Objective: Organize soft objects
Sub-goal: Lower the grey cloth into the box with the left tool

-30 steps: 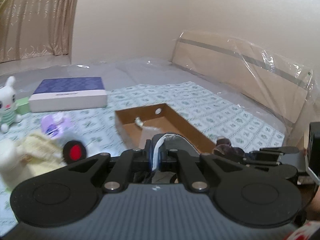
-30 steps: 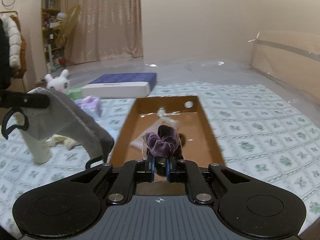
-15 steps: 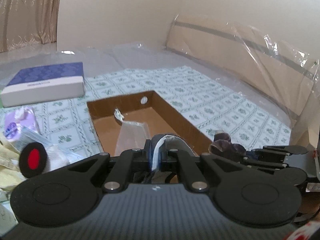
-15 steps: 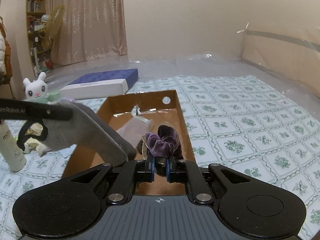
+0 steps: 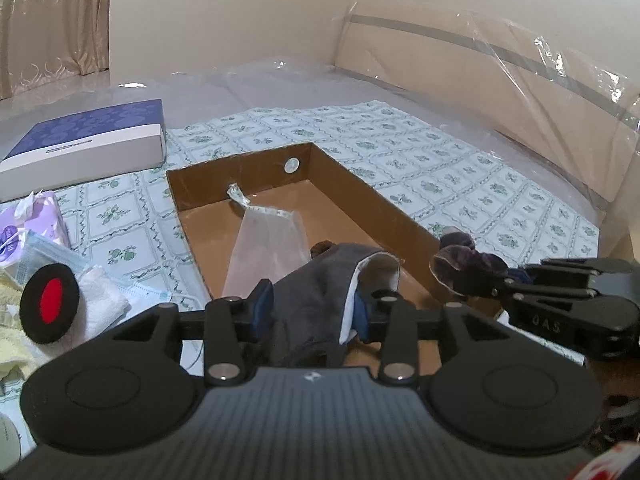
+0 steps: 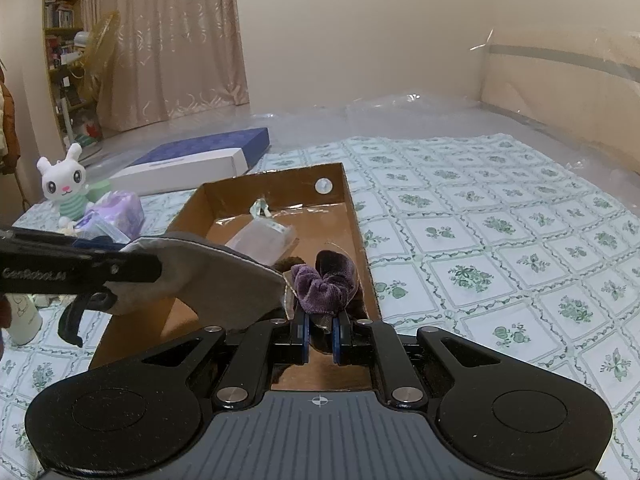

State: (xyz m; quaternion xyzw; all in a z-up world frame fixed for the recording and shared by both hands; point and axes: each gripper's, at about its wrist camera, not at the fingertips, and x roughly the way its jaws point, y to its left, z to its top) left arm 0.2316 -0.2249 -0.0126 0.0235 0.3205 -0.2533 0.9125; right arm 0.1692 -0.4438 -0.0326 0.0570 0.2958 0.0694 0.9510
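Observation:
A grey face mask (image 5: pixel 316 292) lies between the fingers of my left gripper (image 5: pixel 310 308), whose jaws are opening; the blue pads stand apart on either side of it. The right wrist view shows the same mask (image 6: pixel 216 276) hanging over the near left part of the open cardboard box (image 6: pixel 360 224). My right gripper (image 6: pixel 320 328) is shut on a purple velvet scrunchie (image 6: pixel 326 278), held over the box's near right side. From the left wrist, the scrunchie (image 5: pixel 468 268) sits just beyond the box's right wall (image 5: pixel 360 184). A clear plastic bag (image 5: pixel 268 244) lies inside the box.
On the patterned bedspread left of the box are a blue-and-white flat box (image 5: pixel 84 148), a purple tissue pack (image 6: pixel 120 208), a rabbit plush (image 6: pixel 64 184), folded masks (image 5: pixel 48 248), a black pad with a red centre (image 5: pixel 50 308) and a white bottle (image 6: pixel 22 316). A plastic-wrapped headboard (image 5: pixel 500 76) stands at the right.
The left jaws have opened from a tight grip on the grey mask. Both grippers have come down and closer to the cardboard box, the mask now over its near end.

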